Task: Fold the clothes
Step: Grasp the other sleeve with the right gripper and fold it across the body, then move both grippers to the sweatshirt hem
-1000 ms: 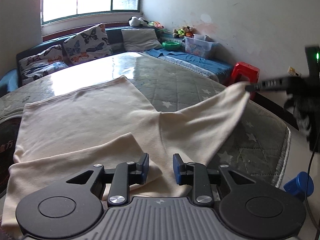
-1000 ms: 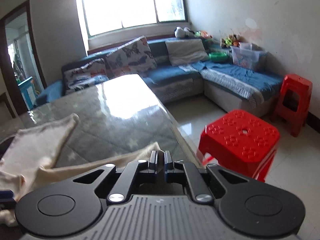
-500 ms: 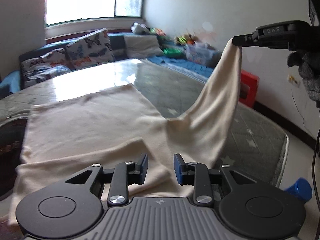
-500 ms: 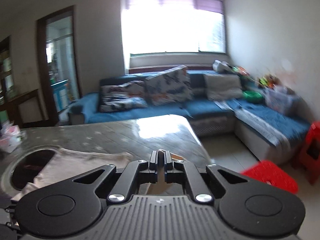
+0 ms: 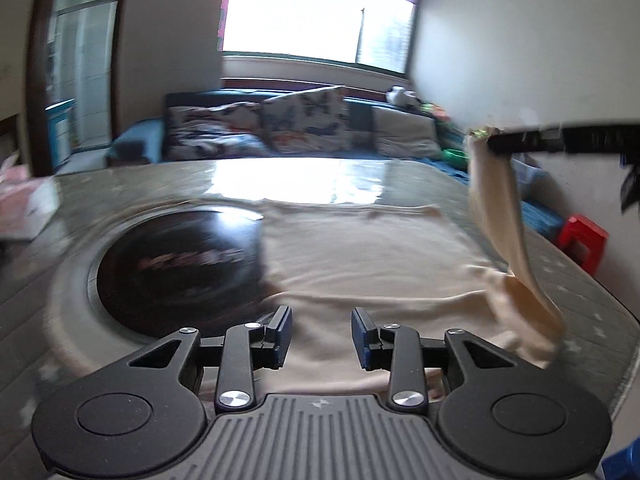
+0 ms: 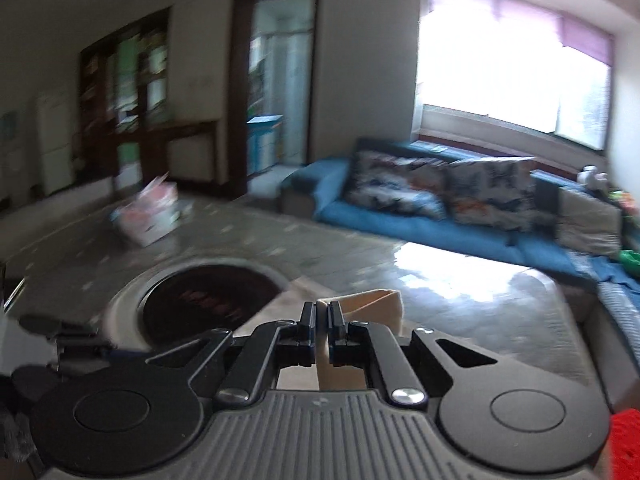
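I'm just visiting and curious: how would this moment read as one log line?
step: folding | right gripper: shut on cream garment, corner lifted | left gripper: open, holding nothing | garment body: on table

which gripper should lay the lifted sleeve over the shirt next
Right. The right hand-held gripper is shut on the cream garment, its sleeve held high. The left hand-held gripper is open, empty.

**Black Linkage Grippers on Ribbed Grey Bodies**

The left gripper (image 5: pixel 321 334) has black linkage arms, silver pivot screws, round black side discs and blue-faced fingers (image 5: pixel 362 338). The right gripper (image 6: pixel 322 326) matches it, with slim black fingers (image 6: pixel 308 320) and a small star mark.
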